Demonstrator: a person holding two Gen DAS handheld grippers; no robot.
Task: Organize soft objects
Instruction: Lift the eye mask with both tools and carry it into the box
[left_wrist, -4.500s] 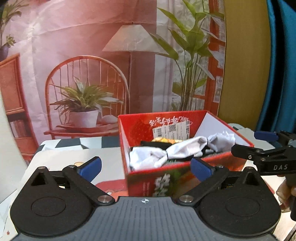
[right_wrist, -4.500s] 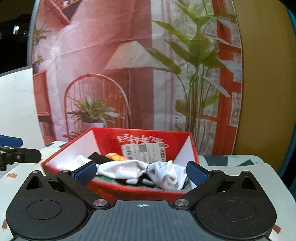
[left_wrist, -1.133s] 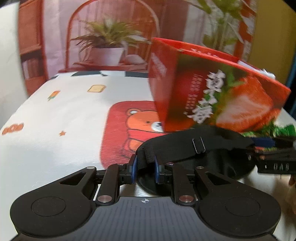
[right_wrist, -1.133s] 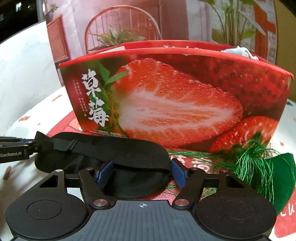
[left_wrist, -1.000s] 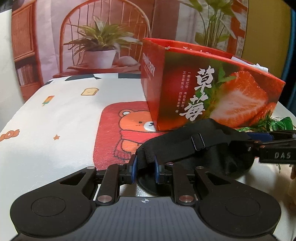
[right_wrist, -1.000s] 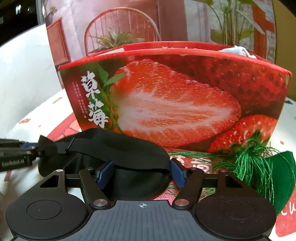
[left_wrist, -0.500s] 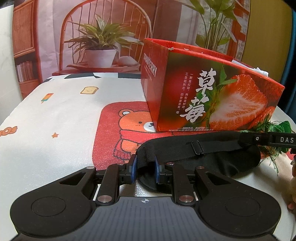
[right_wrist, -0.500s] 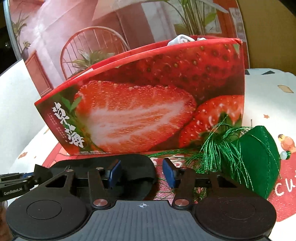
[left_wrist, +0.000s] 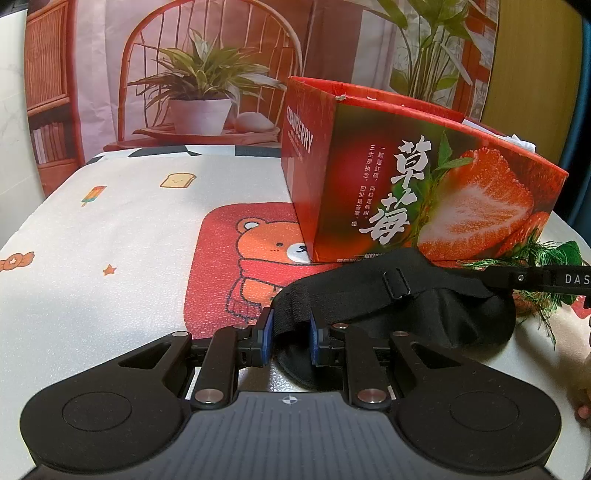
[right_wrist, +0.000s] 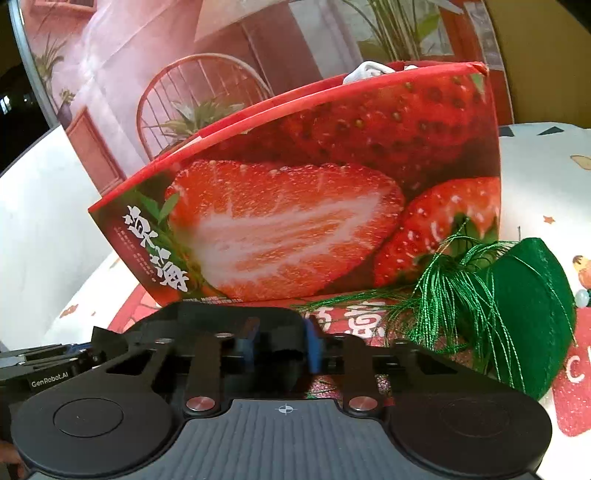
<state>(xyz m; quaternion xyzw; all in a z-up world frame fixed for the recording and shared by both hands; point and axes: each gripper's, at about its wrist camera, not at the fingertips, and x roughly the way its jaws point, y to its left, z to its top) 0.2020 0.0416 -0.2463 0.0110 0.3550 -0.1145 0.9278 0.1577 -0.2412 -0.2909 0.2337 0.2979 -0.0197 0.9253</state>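
Most of what lies inside the strawberry box is hidden by its tall front wall — only a bit of white cloth peeps over the rim. In front of the box, the right gripper is blurred, and the right end of the black eye mask between its blue pads is lost in dark smear. The left view's right edge cuts off the green tassel pouch — and the right gripper's body.
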